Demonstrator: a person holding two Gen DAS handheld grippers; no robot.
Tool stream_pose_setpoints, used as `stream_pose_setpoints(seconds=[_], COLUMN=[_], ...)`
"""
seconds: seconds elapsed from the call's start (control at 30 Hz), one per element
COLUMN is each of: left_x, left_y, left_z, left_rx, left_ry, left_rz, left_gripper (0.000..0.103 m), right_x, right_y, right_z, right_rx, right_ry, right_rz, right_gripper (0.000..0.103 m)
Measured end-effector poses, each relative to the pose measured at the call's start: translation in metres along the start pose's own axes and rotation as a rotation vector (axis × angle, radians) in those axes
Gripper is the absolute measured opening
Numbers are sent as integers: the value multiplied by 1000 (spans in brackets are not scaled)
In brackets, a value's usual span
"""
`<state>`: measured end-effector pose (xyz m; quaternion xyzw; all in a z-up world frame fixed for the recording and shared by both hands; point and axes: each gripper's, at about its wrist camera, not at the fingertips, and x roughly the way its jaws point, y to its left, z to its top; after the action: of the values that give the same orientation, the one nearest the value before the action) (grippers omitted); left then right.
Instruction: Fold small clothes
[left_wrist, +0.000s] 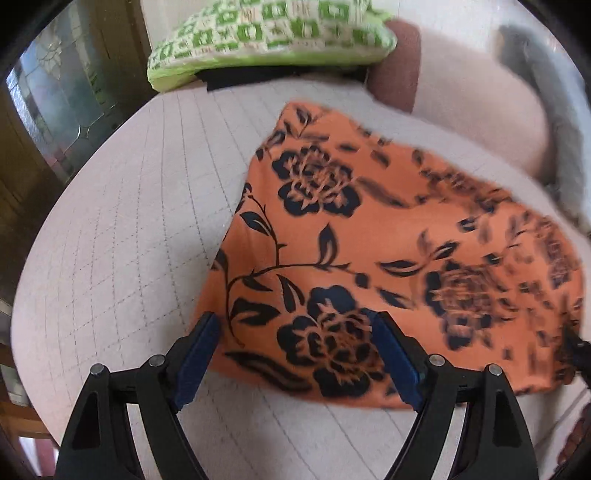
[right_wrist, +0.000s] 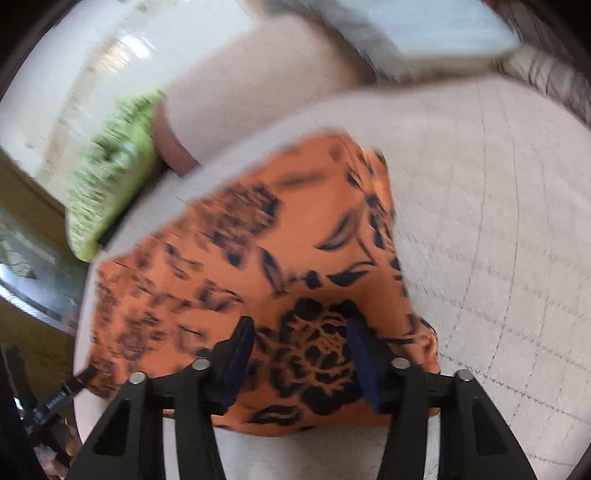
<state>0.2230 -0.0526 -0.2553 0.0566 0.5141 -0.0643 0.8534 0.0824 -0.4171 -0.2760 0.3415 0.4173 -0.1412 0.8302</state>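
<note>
One thin orange floral garment (left_wrist: 369, 240) on the quilted bed (left_wrist: 122, 229): soft, floppy, best pinched at its near hem; both grippers, left (left_wrist: 297, 354) and right (right_wrist: 301, 363), hover released.

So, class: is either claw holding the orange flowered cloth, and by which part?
Neither. The left claw and right claw both stand open over the near edge of the orange black-flowered cloth.

An orange garment (left_wrist: 369, 236) printed with black roses and leafy vines lies spread flat, folded into a rough rectangle, on a pale quilted cushion (left_wrist: 129, 229).
</note>
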Motion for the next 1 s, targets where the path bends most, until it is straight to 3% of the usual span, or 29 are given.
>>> stream_pose_setpoints(seconds=[0.07, 0.1, 0.27, 0.37, 0.47, 0.63, 0.8, 1.0], left_x=[18, 21, 30, 37, 37, 32, 28, 26], left_y=[-4, -5, -1, 8, 6, -7, -11, 1], left_z=[-1, -3, 2, 7, 7, 2, -2, -8], left_rx=[28, 41, 29, 7, 25, 43, -22, -93], left_ry=[32, 7, 52, 105, 118, 127, 150, 146], left_rz=[31, 44, 34, -9, -2, 83, 169, 157], left_gripper=[90, 95, 103, 103, 103, 103, 103, 103], right_x=[3, 2, 3, 2, 1, 1, 2, -1], right_y=[-6, -5, -1, 2, 7, 11, 26, 23], right_z=[-1, 0, -5, -12, -21, -28, -49, -57], right_rx=[22, 23, 4, -14, -50, -98, -203, -198], right_ry=[-10, -7, -30, -57, -69, -79, -111, -128], right_rz=[7, 6, -15, -31, -56, -81, -153, -152], right_gripper=[43, 43, 43, 43, 43, 43, 43, 43])
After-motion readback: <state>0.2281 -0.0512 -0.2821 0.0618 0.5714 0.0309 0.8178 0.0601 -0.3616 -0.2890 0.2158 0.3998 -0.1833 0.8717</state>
